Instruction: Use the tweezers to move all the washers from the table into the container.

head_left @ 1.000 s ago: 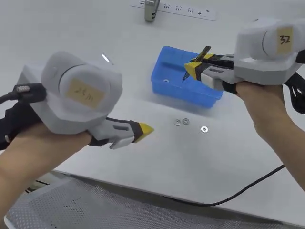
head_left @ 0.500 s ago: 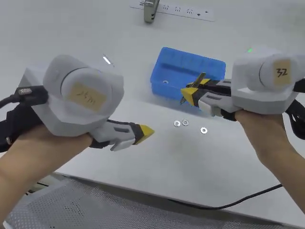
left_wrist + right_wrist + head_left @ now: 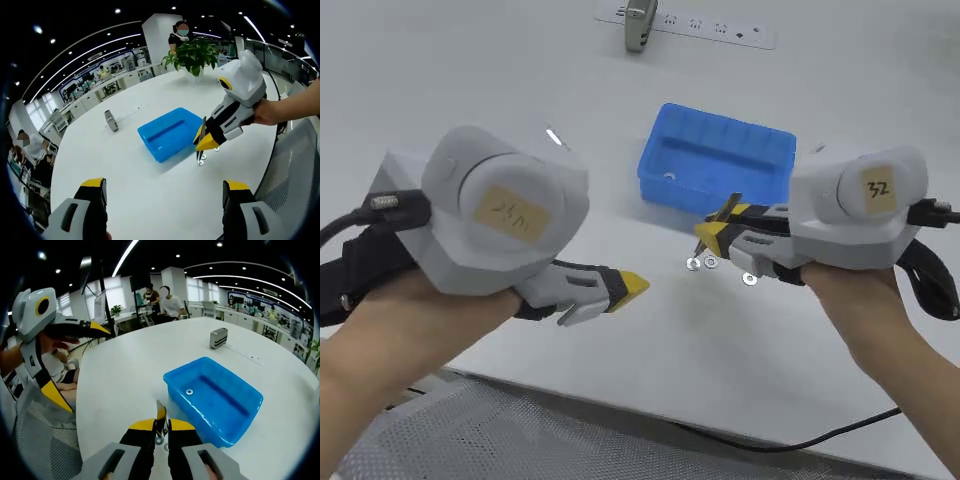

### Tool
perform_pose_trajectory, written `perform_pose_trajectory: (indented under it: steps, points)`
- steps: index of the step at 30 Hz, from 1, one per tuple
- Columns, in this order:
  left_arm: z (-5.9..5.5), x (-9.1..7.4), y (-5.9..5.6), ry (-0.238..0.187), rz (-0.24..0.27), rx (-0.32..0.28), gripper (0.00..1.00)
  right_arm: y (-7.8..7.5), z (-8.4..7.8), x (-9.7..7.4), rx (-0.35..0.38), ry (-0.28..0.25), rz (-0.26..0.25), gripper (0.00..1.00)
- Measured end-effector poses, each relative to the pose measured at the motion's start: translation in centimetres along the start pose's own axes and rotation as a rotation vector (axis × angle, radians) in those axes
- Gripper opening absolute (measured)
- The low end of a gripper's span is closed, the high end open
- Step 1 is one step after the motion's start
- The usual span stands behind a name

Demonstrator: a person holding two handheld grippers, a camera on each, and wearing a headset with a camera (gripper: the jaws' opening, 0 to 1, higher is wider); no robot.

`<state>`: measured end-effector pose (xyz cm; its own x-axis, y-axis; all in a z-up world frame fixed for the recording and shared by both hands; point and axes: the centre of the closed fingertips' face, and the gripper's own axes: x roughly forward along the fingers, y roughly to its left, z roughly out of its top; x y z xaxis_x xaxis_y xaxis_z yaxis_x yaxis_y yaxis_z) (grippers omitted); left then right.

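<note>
Three small steel washers [image 3: 693,263] lie on the white table just in front of the blue container [image 3: 760,150], where one more washer [image 3: 669,177] rests on the floor. My right gripper [image 3: 715,236] is shut on thin tweezers [image 3: 729,207], whose tip hangs right above the loose washers [image 3: 159,440]. Seen from the right gripper view, the tweezers [image 3: 161,412] stick up between the closed jaws, with the container [image 3: 235,410] to the right. My left gripper [image 3: 620,288] hovers open to the left, holding nothing, jaws wide apart in the left gripper view [image 3: 162,200].
A power strip [image 3: 705,25] with a metal block [image 3: 638,22] lies at the table's far edge. A black cable [image 3: 790,440] trails over the front right edge. A mesh chair seat [image 3: 470,440] sits below the near edge.
My right gripper has come down and toward me with the tweezers, from over the container to just above the loose washers. The left gripper has hardly moved.
</note>
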<state>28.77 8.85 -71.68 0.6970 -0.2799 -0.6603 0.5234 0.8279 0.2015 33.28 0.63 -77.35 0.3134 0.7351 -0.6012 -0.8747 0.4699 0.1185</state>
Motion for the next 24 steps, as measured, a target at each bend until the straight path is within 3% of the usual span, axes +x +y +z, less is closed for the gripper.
perform_pose_trajectory:
  steps: [24]
  points:
    - [-0.19, -0.13, 0.02, 0.008, 0.005, 0.01, 0.99, 0.55, -0.14, 0.08, -0.044, 0.011, -0.008, 0.04]
